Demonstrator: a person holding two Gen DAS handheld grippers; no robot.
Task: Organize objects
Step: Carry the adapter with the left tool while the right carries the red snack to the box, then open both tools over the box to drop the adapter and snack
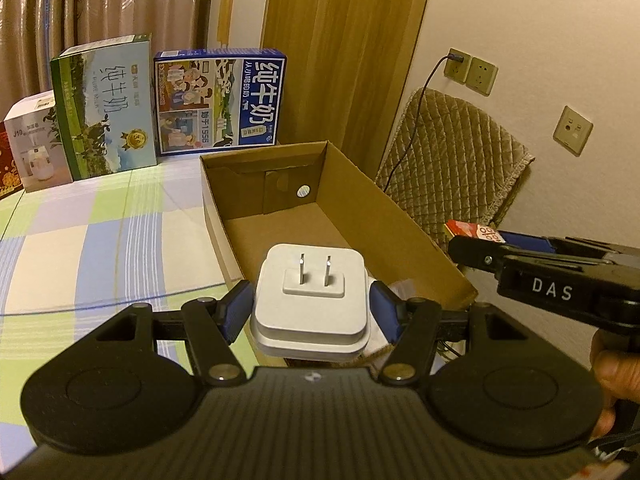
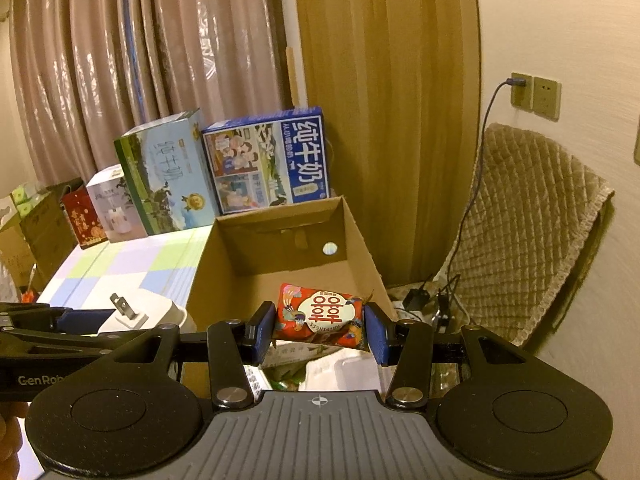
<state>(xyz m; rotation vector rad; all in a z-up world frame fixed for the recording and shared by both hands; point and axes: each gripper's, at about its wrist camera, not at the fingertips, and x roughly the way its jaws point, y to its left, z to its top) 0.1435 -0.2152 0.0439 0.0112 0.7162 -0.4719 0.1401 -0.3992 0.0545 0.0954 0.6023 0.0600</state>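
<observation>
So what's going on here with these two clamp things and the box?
A person is tidying small items into an open cardboard box on a checked tablecloth. The left gripper is clamped on a white plug adapter, prongs facing forward. The right gripper is clamped on a red candy packet. Both items are held at the box's near end, not yet dropped in. Milk cartons stand behind it.
</observation>
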